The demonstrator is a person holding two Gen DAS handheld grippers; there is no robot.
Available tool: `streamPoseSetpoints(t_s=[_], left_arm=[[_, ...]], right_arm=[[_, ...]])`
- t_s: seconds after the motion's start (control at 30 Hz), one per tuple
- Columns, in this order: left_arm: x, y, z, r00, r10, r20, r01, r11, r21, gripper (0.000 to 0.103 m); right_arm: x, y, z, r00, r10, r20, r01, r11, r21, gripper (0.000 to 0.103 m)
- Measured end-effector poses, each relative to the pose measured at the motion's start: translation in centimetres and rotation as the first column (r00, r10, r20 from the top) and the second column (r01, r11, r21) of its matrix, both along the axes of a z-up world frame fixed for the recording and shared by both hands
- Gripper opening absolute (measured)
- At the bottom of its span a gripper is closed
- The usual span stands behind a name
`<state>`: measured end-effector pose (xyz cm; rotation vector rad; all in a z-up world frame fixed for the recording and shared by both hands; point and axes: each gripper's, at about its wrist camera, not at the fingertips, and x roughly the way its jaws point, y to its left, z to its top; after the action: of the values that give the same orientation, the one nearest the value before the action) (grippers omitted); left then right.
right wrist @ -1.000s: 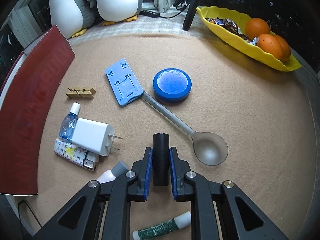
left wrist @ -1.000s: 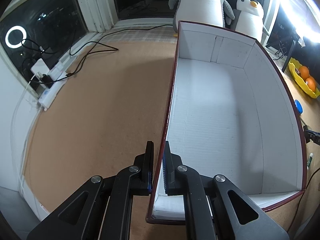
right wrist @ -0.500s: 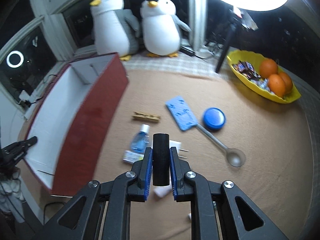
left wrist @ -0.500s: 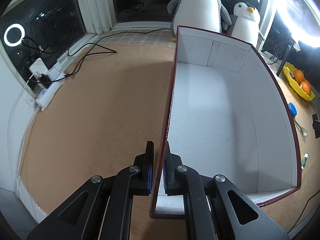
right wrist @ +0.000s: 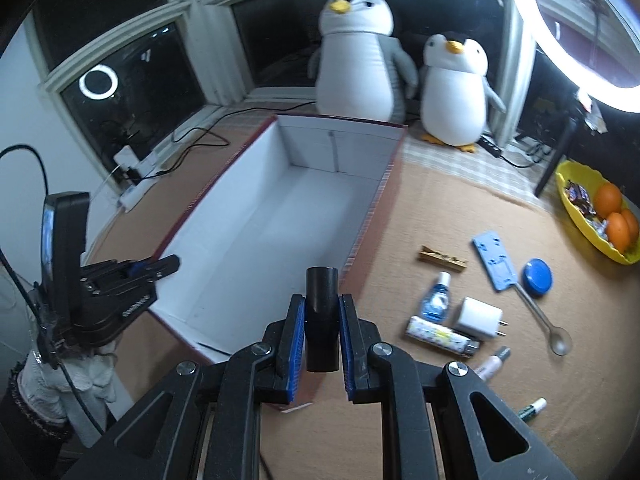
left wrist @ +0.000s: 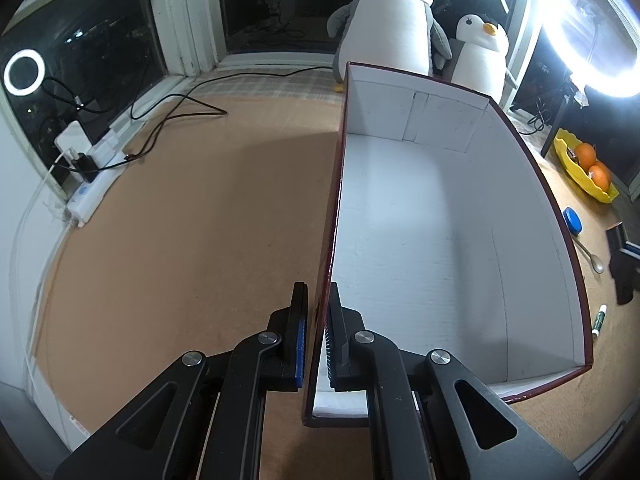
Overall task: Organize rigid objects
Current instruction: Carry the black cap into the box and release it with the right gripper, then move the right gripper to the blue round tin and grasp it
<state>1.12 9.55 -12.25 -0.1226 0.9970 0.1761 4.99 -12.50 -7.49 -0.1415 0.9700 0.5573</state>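
Observation:
A long box (left wrist: 420, 220), dark red outside and white inside, stands empty on the tan table. My left gripper (left wrist: 318, 292) is shut on its left wall near the front corner; the right wrist view shows that gripper (right wrist: 160, 266) pinching the same wall of the box (right wrist: 280, 216). My right gripper (right wrist: 322, 300) is shut on a short black cylinder (right wrist: 322, 320), which stands upright between the blue pads, raised over the box's near right corner. In the left wrist view the right gripper (left wrist: 624, 264) is a dark blur beyond the box's right wall.
Right of the box lie a wooden clothespin (right wrist: 442, 258), a blue flat stand (right wrist: 494, 260), a blue round lid (right wrist: 537, 277), a spoon (right wrist: 560, 342), a dropper bottle (right wrist: 436, 300), a white charger (right wrist: 478, 317) and a lighter (right wrist: 440, 336). A yellow fruit bowl (right wrist: 576, 208) sits far right; two plush penguins (right wrist: 360, 56) stand behind.
My right gripper has risen with the black cylinder and swung left, from above the loose items to the box's near right corner. The left gripper has kept its grip on the box wall.

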Motion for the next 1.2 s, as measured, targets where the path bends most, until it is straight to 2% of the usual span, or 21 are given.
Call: streamPoseSetpoints(t_s=[0.23, 0.4, 0.47, 0.5, 0.53, 0.63, 0.97, 1.2], left_arm=[[-0.1, 0.0, -0.1, 1.000, -0.012, 0.004, 0.012, 1.000, -0.006, 0.006], [-0.1, 0.1, 0.0, 1.000, -0.016, 0.008, 0.016, 1.000, -0.007, 0.006], [-0.1, 0.1, -0.1, 1.000, -0.015, 0.005, 0.015, 1.000, -0.010, 0.006], [-0.1, 0.1, -0.2, 1.000, -0.015, 0.003, 0.015, 1.000, -0.010, 0.006], [0.0, 0.0, -0.2, 1.000, -0.016, 0.000, 0.016, 1.000, -0.010, 0.006], [0.1, -0.2, -0.2, 1.000, -0.022, -0.004, 0.022, 1.000, 0.001, 0.006], [0.5, -0.5, -0.2, 1.000, -0.021, -0.019, 0.022, 0.999, 0.026, 0.007], [0.6, -0.7, -0.3, 0.999, -0.013, -0.031, 0.015, 0.999, 0.044, 0.007]], right_arm=[[-1.3, 3.3, -1.1, 0.999, 0.053, -0.005, -0.053, 0.998, -0.032, 0.015], [-1.2, 3.9, -1.5, 0.999, 0.053, -0.007, -0.053, 0.998, -0.037, 0.015], [-1.3, 4.0, -1.3, 0.998, 0.059, -0.002, -0.059, 0.997, -0.040, 0.020], [-1.4, 4.0, -1.1, 0.998, 0.056, 0.008, -0.056, 0.998, -0.036, 0.030], [-1.5, 3.9, -0.9, 0.998, 0.053, 0.017, -0.052, 0.998, -0.034, 0.036], [-1.4, 3.6, -0.7, 0.999, 0.039, 0.022, -0.038, 0.999, -0.027, 0.036], [0.2, -0.9, 0.1, 0.998, -0.058, 0.030, 0.058, 0.998, 0.007, 0.036], [3.2, -8.2, -0.4, 0.976, -0.217, 0.017, 0.217, 0.976, -0.005, 0.036]])
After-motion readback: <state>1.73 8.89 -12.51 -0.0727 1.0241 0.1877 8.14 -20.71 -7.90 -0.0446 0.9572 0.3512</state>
